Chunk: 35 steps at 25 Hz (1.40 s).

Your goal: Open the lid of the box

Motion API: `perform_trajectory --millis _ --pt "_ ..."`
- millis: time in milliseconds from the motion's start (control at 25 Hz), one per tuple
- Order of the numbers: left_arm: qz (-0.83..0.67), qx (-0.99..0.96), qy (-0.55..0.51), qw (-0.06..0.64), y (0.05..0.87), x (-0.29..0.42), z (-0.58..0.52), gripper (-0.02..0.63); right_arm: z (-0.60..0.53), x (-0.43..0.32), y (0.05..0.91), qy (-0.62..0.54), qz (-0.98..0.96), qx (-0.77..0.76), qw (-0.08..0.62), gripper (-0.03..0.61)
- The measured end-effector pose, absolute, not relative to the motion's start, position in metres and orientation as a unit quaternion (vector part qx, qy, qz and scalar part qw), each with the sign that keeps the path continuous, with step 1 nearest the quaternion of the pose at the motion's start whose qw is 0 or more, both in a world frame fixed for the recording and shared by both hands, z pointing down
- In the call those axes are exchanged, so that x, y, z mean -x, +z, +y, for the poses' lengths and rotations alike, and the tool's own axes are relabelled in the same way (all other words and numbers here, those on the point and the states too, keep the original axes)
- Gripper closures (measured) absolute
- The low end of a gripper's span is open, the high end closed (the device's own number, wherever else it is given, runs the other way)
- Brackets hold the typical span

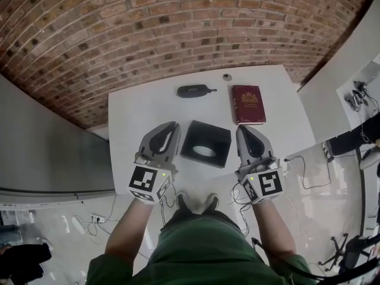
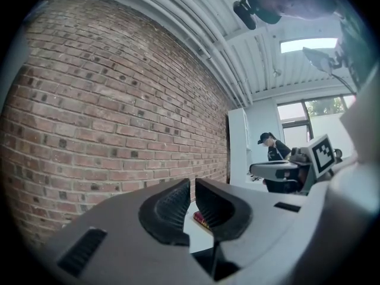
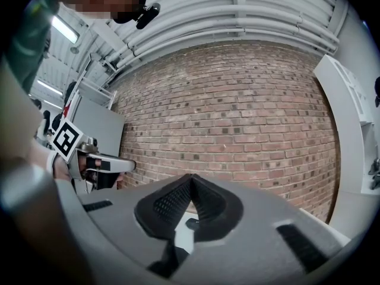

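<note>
**A:** Head view first: where's the box?

**B:** The black square box (image 1: pixel 205 143) sits on the white table (image 1: pixel 130 108), between my left gripper (image 1: pixel 174 126) and right gripper (image 1: pixel 242 129). Both are beside it and neither touches it. Its lid (image 1: pixel 199 134) looks down.

**A:** Left gripper view?

**B:** Jaws all but touching, with nothing between. Past them I see only a sliver of the dark red book (image 2: pixel 200 219), no box.

**A:** Right gripper view?

**B:** Pressed together, empty, red brick wall (image 3: pixel 237 100) ahead. Only the head view shows the box, so I'd steer by that. I'd part one gripper's jaws, take the lid's edge, and steady the base with the other.
</note>
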<state>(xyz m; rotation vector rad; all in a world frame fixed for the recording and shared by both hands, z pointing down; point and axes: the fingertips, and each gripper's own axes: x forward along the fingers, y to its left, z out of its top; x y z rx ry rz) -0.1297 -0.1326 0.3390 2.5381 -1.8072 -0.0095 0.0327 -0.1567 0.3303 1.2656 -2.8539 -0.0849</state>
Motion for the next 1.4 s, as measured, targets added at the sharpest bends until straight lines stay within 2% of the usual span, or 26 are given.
perform_trajectory --millis 1400 --pt "-0.578 -0.816 0.005 0.017 0.350 0.141 -0.140 0.586 -0.160 -0.026 0.341 -0.023 -0.912 -0.408 0.027 0.577"
